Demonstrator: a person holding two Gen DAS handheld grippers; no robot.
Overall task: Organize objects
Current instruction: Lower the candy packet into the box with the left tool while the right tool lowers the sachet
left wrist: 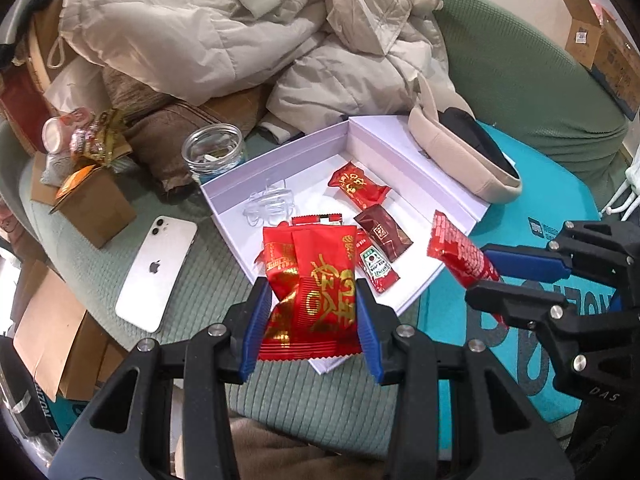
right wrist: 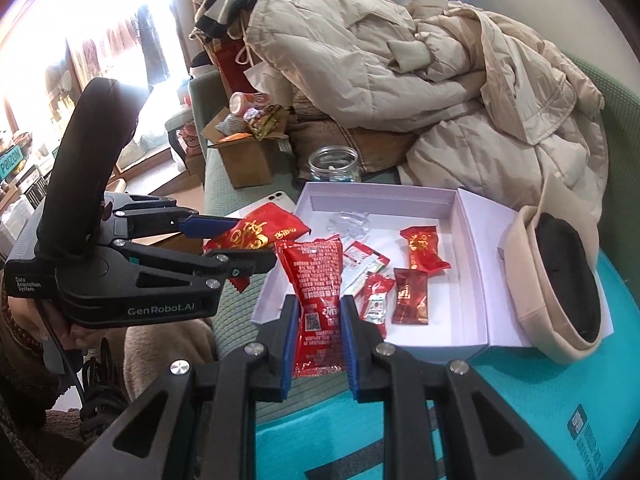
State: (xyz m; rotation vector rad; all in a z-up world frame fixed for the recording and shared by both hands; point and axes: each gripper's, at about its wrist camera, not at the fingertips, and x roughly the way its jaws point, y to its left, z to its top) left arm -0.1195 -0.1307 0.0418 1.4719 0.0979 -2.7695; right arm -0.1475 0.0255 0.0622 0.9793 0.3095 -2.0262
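Cardboard carton (left wrist: pixel 94 210), small and brown, stands at far left on the ribbed green cushion (left wrist: pixel 208 264), flaps open, with crinkled snack wrappers (left wrist: pixel 98 136) heaped above it. White smartphone (left wrist: pixel 157 272), glossy, lies face down just right of the carton. Glass jar (left wrist: pixel 214 152), round and clear, stands behind the phone with small pale bits inside.

Left gripper (left wrist: pixel 310 312): blue pads clamped on a large red foil packet (left wrist: pixel 312 280) with gold lettering, held over the near corner of the box. White lidded box (left wrist: pixel 280 192), shallow, rectangular, smooth card, lies open with its lid hinged flat to the right. Contents: a clear plastic piece (left wrist: pixel 268 202), a red gold-printed sweet (left wrist: pixel 358 184), a dark maroon sachet (left wrist: pixel 383 234), a ketchup sachet (left wrist: pixel 376 268).

Right gripper (right wrist: pixel 318 332): fingers pressed together on a long red printed sachet (right wrist: pixel 316 280), held over the box's near edge. Beige padded pouch (left wrist: pixel 464 156) with a black lining rests on the lid. Cream quilted jacket (left wrist: pixel 240 32) lies heaped behind. Teal mat (left wrist: pixel 516 168) at right.
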